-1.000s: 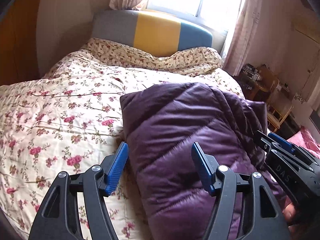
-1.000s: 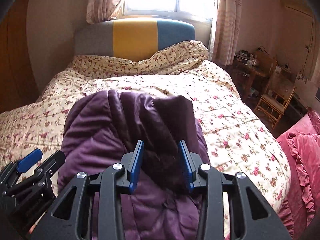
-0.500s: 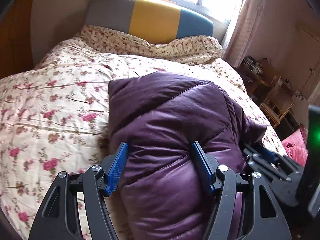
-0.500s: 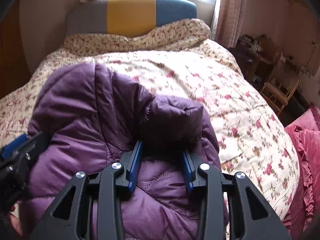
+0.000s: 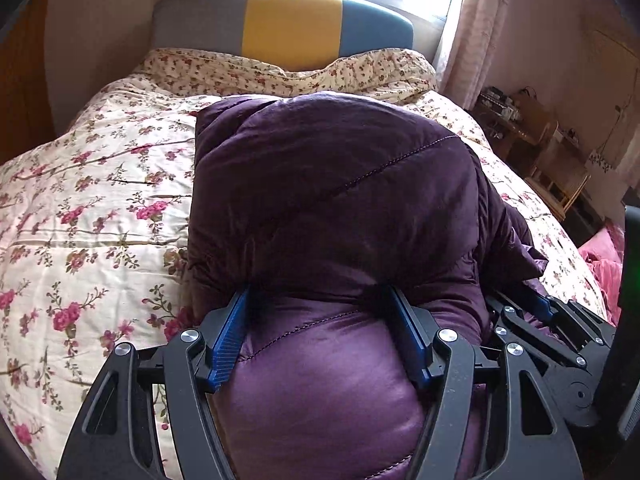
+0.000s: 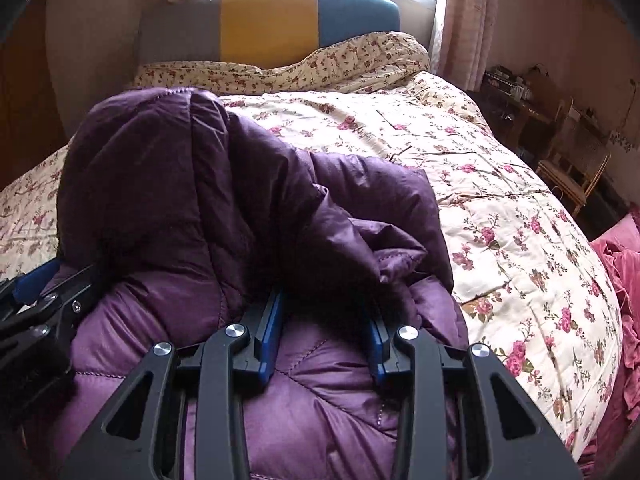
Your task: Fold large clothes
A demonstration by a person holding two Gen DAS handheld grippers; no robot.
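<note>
A purple quilted down jacket (image 5: 332,184) lies bunched in a thick fold on the floral bedspread (image 5: 92,200). My left gripper (image 5: 320,332) has its blue fingers wide apart, pushed into the jacket's puffy fold, which bulges between them. My right gripper (image 6: 324,336) has its fingers partly closed around a dark bunch of the jacket (image 6: 224,208); its fingertips are buried under the cloth. The right gripper also shows at the lower right of the left wrist view (image 5: 532,320), and the left gripper shows at the left edge of the right wrist view (image 6: 36,288).
The bed has a grey, yellow and blue headboard (image 5: 288,24) under a window. A wooden chair (image 6: 576,160) and a cluttered table (image 6: 508,88) stand to the right. Pink bedding (image 6: 624,272) lies at the right edge.
Both grippers have pushed forward and down into the jacket. The jacket's folded top has rolled up toward the headboard and now fills the middle of both views.
</note>
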